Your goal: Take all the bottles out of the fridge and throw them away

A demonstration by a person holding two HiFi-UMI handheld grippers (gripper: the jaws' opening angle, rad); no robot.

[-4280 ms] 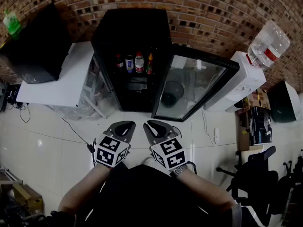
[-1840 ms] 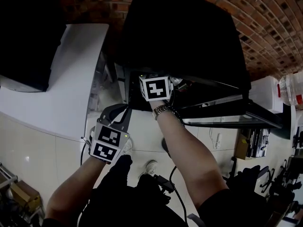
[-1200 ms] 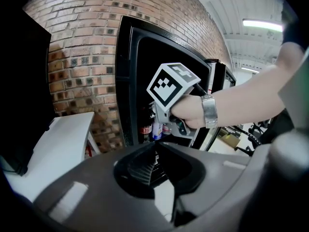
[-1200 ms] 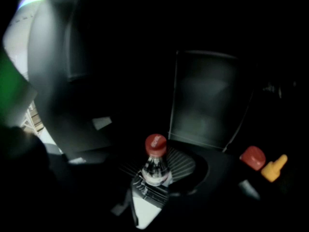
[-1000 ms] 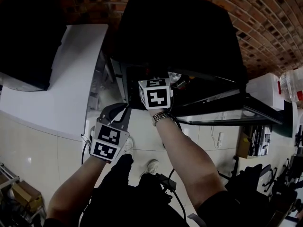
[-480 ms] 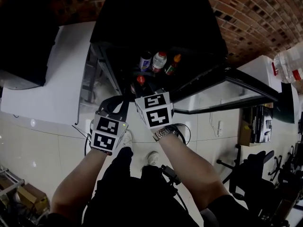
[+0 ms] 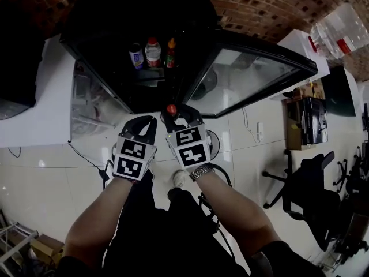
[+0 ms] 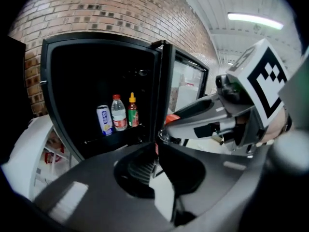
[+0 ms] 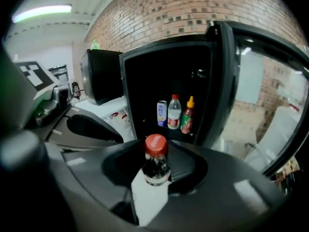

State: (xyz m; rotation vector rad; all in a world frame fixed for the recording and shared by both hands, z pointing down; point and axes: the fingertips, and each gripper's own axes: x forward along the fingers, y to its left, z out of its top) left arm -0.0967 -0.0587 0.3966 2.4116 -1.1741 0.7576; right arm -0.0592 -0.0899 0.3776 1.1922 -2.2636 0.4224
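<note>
My right gripper (image 7: 180, 115) is shut on a dark bottle with a red cap (image 9: 155, 168), held upright just outside the black fridge (image 7: 124, 94). The bottle's cap (image 7: 171, 109) shows in the head view. My left gripper (image 7: 142, 124) hangs beside it on the left, jaws slightly apart and empty (image 8: 155, 146). On the fridge shelf stand a blue-and-white can (image 7: 136, 56), a clear bottle with a red label (image 7: 153, 51) and a sauce bottle with a yellow cap (image 7: 171, 52). The same three show in the right gripper view: can (image 9: 162, 113), clear bottle (image 9: 174, 112), sauce bottle (image 9: 188, 116).
The fridge's glass door (image 7: 253, 74) stands open to the right. A white table (image 7: 34, 126) sits left of the fridge, with a black box (image 9: 99, 76) on it. At the right are a water dispenser (image 7: 340, 30) and office chairs (image 7: 311, 195). A cable (image 7: 92, 163) lies on the tiled floor.
My right gripper has drawn back out of the fridge with the red-capped bottle in it. Both grippers are now farther from the fridge, over the floor.
</note>
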